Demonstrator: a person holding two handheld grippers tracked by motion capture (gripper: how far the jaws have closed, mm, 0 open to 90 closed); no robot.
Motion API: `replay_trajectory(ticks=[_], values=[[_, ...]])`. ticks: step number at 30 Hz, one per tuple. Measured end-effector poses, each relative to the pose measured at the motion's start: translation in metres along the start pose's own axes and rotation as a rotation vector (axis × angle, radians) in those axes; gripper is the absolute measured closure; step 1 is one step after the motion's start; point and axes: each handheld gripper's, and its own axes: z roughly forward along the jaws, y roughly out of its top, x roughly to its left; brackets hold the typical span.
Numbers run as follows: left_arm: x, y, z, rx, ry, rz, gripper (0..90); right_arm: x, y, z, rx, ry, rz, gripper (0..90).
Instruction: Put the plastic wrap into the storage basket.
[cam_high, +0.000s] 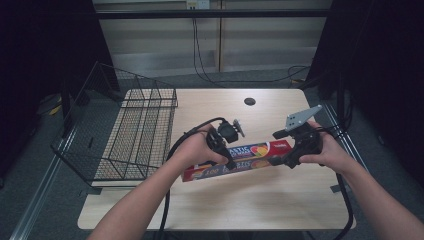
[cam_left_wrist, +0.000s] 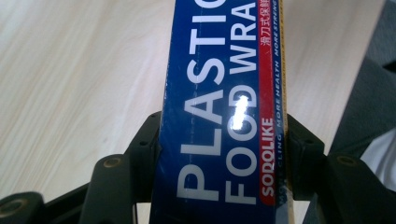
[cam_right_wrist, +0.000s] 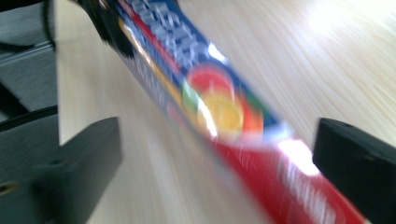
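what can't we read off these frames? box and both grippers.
- Food wrap box, high view: the left gripper and hand cover its middle.
- Box, left gripper view: both ends cut off by the frame.
- Box, right gripper view: print blurred. The right gripper stands open, its pads clear of the box.

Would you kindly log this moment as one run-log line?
left gripper: shut on plastic wrap box | right gripper: open, jaws astride box end | wire basket: at table's left edge

Bare table front and back, basket blocks 9 o'clock

Tall black wire basket (cam_high: 131, 131) walls off the left edge of the light wooden table (cam_high: 215, 205); long blue-red plastic wrap box (cam_high: 235, 161) spans centre; 6 and 12 o'clock bare.
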Motion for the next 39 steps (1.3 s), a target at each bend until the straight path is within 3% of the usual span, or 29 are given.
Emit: replay_trajectory(ticks=[2,3,5,6,7,11,12,15,17,22,24,34,39], values=[[0.006,-0.004,-0.006,-0.005,0.024,-0.027,43.4,0.002,-0.004,-0.001,0.012,-0.060,0.022,3.4],[0.011,-0.007,-0.011,-0.008,0.036,-0.076,43.4,0.004,-0.008,-0.001,0.011,-0.089,0.031,2.0],[0.013,-0.009,-0.013,-0.007,0.048,-0.076,43.3,0.006,-0.009,0.000,0.015,-0.107,0.039,1.9],[0.015,-0.010,-0.014,-0.008,0.056,-0.097,43.3,0.007,-0.011,0.001,0.007,-0.122,0.052,1.9],[0.019,-0.013,-0.017,-0.004,0.060,-0.134,43.3,0.009,-0.015,0.001,-0.009,-0.124,0.081,2.2],[0.025,-0.016,-0.022,-0.005,0.065,-0.176,43.3,0.013,-0.022,0.003,-0.024,-0.143,0.111,1.8],[0.025,-0.017,-0.023,-0.014,0.073,-0.206,43.3,0.013,-0.022,0.003,-0.024,-0.143,0.111,1.8],[0.032,-0.020,-0.027,-0.015,0.098,-0.242,43.3,0.017,-0.028,0.005,-0.032,-0.133,0.129,2.2],[0.036,-0.021,-0.030,-0.012,0.108,-0.255,43.3,0.019,-0.031,0.008,-0.027,-0.151,0.135,1.9],[0.045,-0.025,-0.037,-0.040,0.135,-0.338,43.3,0.024,-0.037,0.015,-0.025,-0.206,0.172,1.9],[0.047,-0.027,-0.039,-0.041,0.146,-0.355,43.3,0.025,-0.039,0.018,-0.033,-0.192,0.184,2.2],[0.058,-0.035,-0.052,-0.043,0.183,-0.425,43.3,0.032,-0.046,0.029,-0.044,-0.211,0.206,2.2],[0.065,-0.039,-0.063,-0.062,0.209,-0.486,43.3,0.032,-0.048,0.030,-0.043,-0.212,0.212,2.2]])
